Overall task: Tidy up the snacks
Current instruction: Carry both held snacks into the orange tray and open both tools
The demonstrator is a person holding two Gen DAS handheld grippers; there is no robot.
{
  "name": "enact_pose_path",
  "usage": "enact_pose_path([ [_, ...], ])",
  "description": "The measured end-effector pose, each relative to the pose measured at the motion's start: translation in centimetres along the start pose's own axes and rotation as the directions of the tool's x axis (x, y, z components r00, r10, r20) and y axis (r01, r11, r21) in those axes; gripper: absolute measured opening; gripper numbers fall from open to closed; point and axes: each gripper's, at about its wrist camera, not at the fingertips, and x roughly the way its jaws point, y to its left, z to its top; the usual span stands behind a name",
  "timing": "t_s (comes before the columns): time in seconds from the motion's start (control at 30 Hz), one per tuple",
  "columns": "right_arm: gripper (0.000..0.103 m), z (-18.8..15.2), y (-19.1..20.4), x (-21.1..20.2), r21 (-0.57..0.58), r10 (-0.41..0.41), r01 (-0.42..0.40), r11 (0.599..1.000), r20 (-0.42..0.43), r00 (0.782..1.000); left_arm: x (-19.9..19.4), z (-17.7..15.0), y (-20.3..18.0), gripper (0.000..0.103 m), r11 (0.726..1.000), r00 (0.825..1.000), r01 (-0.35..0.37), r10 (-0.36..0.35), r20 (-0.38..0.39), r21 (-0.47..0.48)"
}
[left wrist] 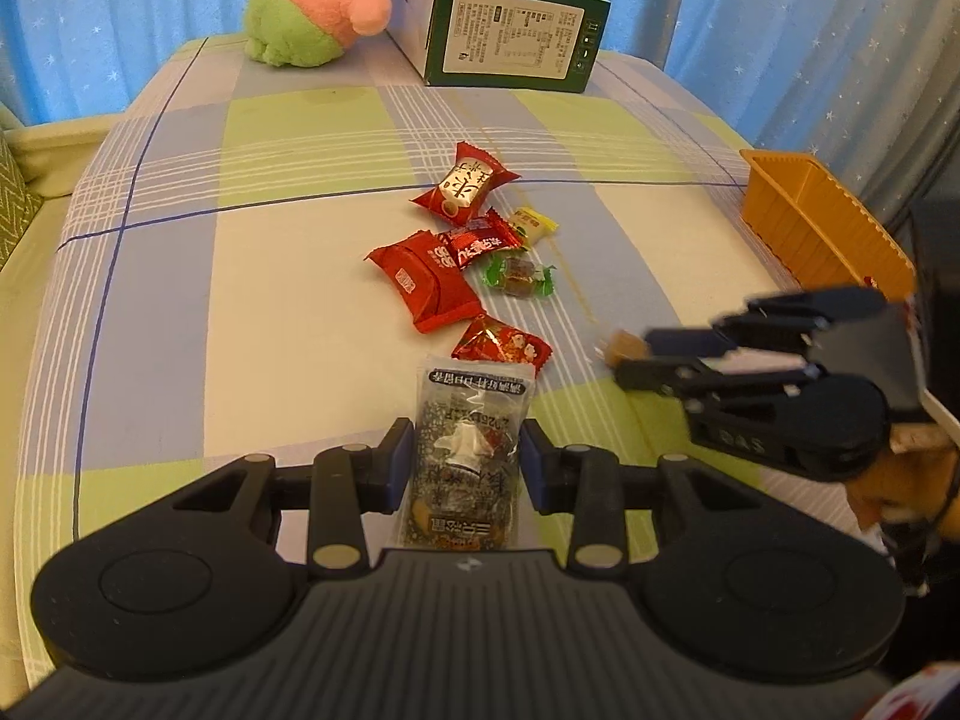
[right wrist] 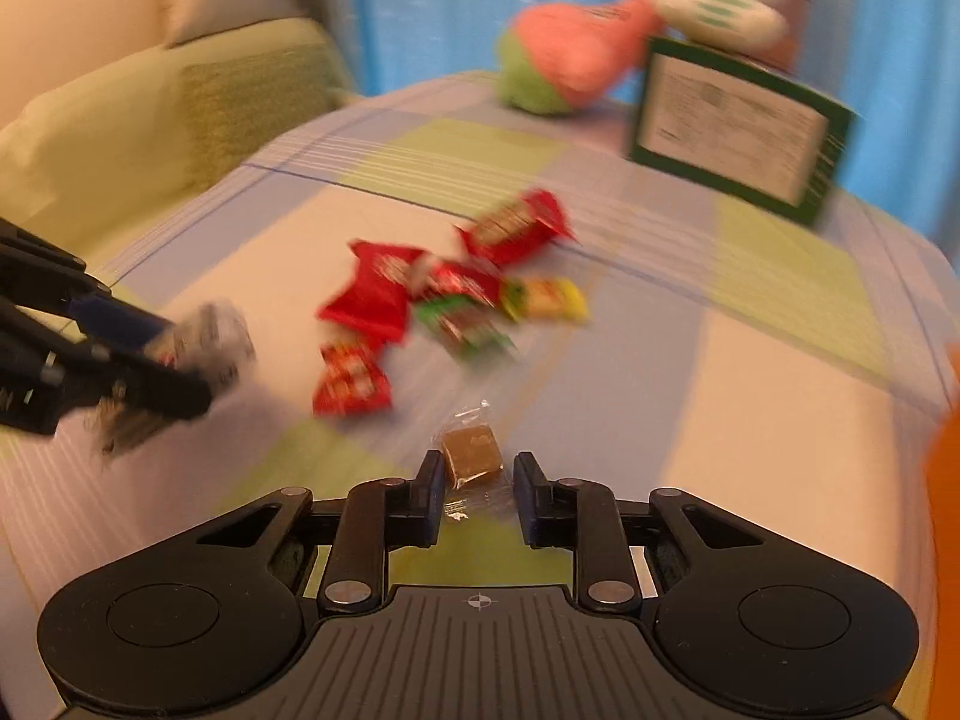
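My left gripper [left wrist: 465, 444] is shut on a clear and black snack packet [left wrist: 468, 414], which stands upright between the pads. My right gripper [left wrist: 636, 354] comes in from the right and is shut on a small brown candy [left wrist: 624, 345] in clear wrap. In the right wrist view this candy [right wrist: 471, 450] sits sharp between the fingers of the right gripper [right wrist: 474, 468] while the bed behind is blurred. Loose snacks lie mid-bed: a red pack [left wrist: 462, 189], a larger red pack [left wrist: 426, 279], a yellow candy [left wrist: 534, 225], a green-wrapped candy [left wrist: 519, 276] and a small red packet [left wrist: 501, 345].
An orange ribbed basket [left wrist: 822, 222] stands at the bed's right edge. A green box [left wrist: 510, 30] and a pink and green plush [left wrist: 318, 6] sit at the back, against blue curtains. A green pillow [right wrist: 150, 120] lies to the left of the checked sheet [left wrist: 240, 300].
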Motion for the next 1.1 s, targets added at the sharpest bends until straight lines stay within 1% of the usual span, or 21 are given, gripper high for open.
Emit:
enact_pose_path([
  [0.1,0.025,-2.1,-0.2,-2.0,0.081,-0.035,0.036,0.996,-0.011,0.999,-0.3,0.0,-0.6,0.034,1.0,1.0,0.013,-0.013,0.003,0.001],
  [0.13,0.026,-2.7,-0.3,-2.6,0.09,-0.039,0.04,0.995,-0.006,0.999,-0.4,0.0,-0.9,0.034,1.0,1.0,0.015,-0.015,0.003,0.005],
  [0.2,0.031,-3.6,-0.2,-3.5,0.081,-0.042,0.041,0.996,0.006,0.999,-0.5,0.1,-1.4,0.034,1.0,1.0,0.019,-0.019,0.003,0.014],
  [0.27,0.049,-4.1,-0.1,-4.0,0.063,-0.053,0.052,0.997,0.014,0.999,-0.6,0.2,-1.7,0.034,1.0,1.0,0.023,-0.023,0.005,0.017],
  [0.3,0.052,-4.2,-0.2,-4.1,0.055,-0.054,0.053,0.997,0.021,0.998,-0.7,0.2,-1.9,0.034,1.0,1.0,0.025,-0.025,0.005,0.018],
  [0.4,0.053,-4.0,-0.4,-4.0,0.033,-0.037,0.036,0.999,0.035,0.999,-0.6,0.3,-2.2,0.034,0.999,1.0,0.026,-0.026,0.005,0.021],
  [0.53,0.053,-3.4,0.3,-3.2,-0.066,-0.008,0.011,0.998,0.047,0.999,-0.6,0.3,-2.5,0.034,0.999,1.0,0.026,-0.026,0.004,0.019],
  [0.6,0.053,-3.3,0.5,-2.3,-0.093,0.001,0.002,0.996,0.027,1.0,-0.6,0.3,-2.7,0.034,1.0,1.0,0.025,-0.025,0.001,0.018],
  [0.63,0.048,-3.3,0.4,-2.1,-0.094,0.005,-0.002,0.996,0.034,0.999,-0.6,0.3,-2.7,0.034,1.0,1.0,0.024,-0.024,0.0,0.018],
  [0.67,0.037,-3.2,0.4,-2.1,-0.092,0.014,-0.011,0.996,0.033,0.999,-0.7,0.3,-2.8,0.034,1.0,1.0,0.023,-0.023,-0.001,0.018],
  [0.73,0.022,-3.1,0.5,-2.1,-0.081,0.022,-0.02,0.996,0.023,0.999,-0.7,0.3,-2.9,0.034,1.0,1.0,0.018,-0.018,-0.003,0.017],
  [0.83,0.021,-3.2,0.6,-2.6,-0.06,0.021,-0.02,0.998,0.017,1.0,-0.9,0.3,-3.2,0.034,1.0,1.0,0.011,-0.011,-0.003,0.015],
  [0.93,0.021,-3.4,0.5,-3.8,-0.027,0.002,-0.001,1.0,0.038,0.999,-1.3,0.3,-3.8,0.034,1.0,1.0,0.007,-0.007,0.003,0.008],
  [1.1,0.021,-3.4,-0.2,-7.2,0.094,-0.047,0.039,0.995,0.086,0.995,-2.2,0.5,-5.5,0.034,1.0,1.0,-0.001,0.002,0.021,-0.01],
])
